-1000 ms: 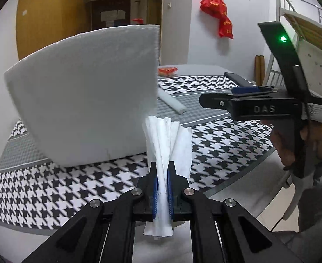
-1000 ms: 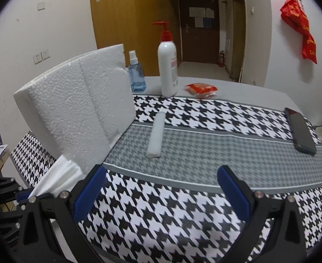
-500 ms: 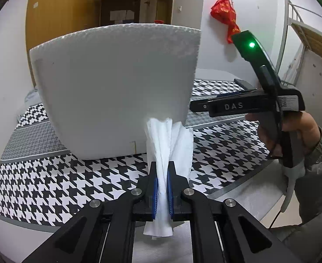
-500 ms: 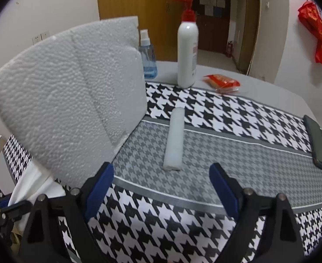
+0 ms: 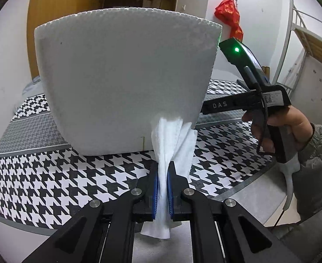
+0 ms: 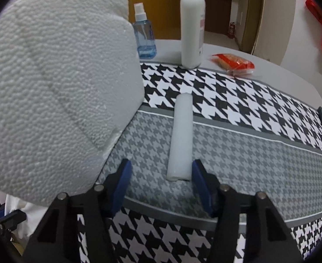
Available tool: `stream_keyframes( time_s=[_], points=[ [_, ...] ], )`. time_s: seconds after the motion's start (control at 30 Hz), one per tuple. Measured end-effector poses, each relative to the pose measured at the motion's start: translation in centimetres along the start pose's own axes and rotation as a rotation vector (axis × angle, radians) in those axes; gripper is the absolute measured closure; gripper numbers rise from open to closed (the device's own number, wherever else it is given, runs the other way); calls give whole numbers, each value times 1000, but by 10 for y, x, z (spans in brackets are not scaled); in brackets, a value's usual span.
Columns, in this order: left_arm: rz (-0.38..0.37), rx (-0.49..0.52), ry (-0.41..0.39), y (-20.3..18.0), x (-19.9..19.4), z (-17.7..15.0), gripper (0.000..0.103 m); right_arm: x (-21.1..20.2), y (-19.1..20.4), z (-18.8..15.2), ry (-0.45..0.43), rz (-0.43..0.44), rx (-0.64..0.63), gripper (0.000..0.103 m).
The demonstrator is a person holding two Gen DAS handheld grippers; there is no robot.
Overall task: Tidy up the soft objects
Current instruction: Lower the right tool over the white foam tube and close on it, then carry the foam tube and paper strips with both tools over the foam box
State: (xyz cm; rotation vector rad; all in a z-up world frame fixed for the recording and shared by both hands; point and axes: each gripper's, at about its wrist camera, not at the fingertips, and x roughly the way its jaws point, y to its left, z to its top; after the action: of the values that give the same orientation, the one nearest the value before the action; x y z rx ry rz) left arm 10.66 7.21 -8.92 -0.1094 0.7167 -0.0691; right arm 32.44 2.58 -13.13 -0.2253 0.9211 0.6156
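on right tool (image 5: pixel 226 105): "das" | spread wide | left tool (image 5: pixel 162 188) pinching tissue (image 5: pixel 171 144)

I see a white foam block (image 6: pixel 57 92) and white tissue (image 5: pixel 170 151) over my black-and-white houndstooth cloth (image 6: pixel 237 96) with its grey band, blue pads (image 6: pixel 121 186), far red packet (image 6: pixel 233 62)

Both wrist views look low across the tablecloth (image 6: pixel 237 131) (foam board (image 5: pixel 125 83) shared).
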Motion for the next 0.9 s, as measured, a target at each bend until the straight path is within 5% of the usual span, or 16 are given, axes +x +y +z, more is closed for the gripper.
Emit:
stream_keyframes(
  time_s=[0.3, 0.43, 0.9],
  points=[
    [-15, -7, -1, 3, 6, -1, 95, 6, -1, 7, 12, -49, -9, 60],
    [-15, -4, -5, 2, 5, -1, 95, 3, -7, 5, 15, -76, 10, 81],
    [-32, 11, -21, -22, -7, -2, 95, -48, -14, -31, -4, -54, 27, 83]
  ],
)
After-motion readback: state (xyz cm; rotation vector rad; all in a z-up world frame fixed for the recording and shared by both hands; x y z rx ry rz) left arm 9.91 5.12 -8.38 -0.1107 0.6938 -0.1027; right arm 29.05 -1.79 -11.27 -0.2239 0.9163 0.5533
